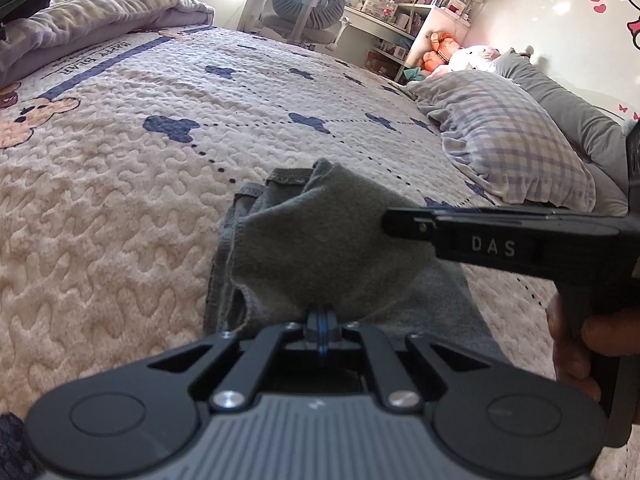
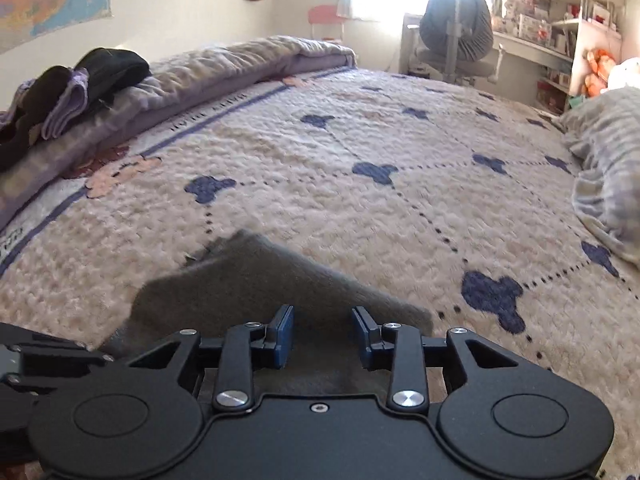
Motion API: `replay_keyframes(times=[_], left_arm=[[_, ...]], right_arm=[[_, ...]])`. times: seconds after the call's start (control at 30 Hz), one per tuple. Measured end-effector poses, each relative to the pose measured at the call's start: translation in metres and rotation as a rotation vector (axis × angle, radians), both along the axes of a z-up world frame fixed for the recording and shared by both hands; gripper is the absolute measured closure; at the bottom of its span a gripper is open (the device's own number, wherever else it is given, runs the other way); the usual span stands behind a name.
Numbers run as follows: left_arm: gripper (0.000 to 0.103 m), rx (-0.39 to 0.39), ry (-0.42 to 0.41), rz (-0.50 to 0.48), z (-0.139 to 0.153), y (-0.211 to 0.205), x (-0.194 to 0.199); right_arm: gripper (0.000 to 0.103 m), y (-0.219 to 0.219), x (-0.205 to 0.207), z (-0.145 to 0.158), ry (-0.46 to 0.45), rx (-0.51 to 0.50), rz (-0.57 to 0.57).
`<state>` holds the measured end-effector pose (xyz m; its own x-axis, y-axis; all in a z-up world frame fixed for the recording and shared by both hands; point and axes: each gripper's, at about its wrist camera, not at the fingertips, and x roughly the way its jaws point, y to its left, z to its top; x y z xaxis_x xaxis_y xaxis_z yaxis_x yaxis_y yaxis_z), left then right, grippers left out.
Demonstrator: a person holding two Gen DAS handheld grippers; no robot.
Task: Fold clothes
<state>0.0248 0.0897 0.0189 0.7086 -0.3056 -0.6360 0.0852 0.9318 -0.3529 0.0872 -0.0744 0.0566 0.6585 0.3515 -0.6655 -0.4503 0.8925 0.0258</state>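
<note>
Two claws work one grey garment (image 1: 332,248): left claw (image 1: 322,322) pinches its near edge shut, so keep that hold while right claw (image 2: 322,334), part-open and empty, clears the cloth below it.

- The left gripper (image 1: 323,320) points downward, jaws pinched together on grey cloth (image 1: 320,248).
- The right gripper (image 2: 323,336) has its jaws apart, gripping nothing.
- A hand (image 1: 576,356) grasps the right gripper's handle.

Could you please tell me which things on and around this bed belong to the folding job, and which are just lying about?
In the job: grey garment; left gripper, pinching it; right gripper, jaws open.

Lying about: plaid pillow; rolled blanket; dark clothes; desk chair.
</note>
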Motion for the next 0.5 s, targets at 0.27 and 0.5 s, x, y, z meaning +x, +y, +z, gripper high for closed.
replay_keyframes(times=[0.27, 0.5], left_arm=[[0.100, -0.071, 0.020, 0.021, -0.005, 0.008, 0.003], [0.100, -0.068, 0.016, 0.017, -0.005, 0.007, 0.003]], right_arm=[[0.068, 0.049, 0.029, -0.013, 0.050, -0.041, 0.137], [0.068, 0.048, 0.019, -0.001, 0.051, -0.022, 0.115]])
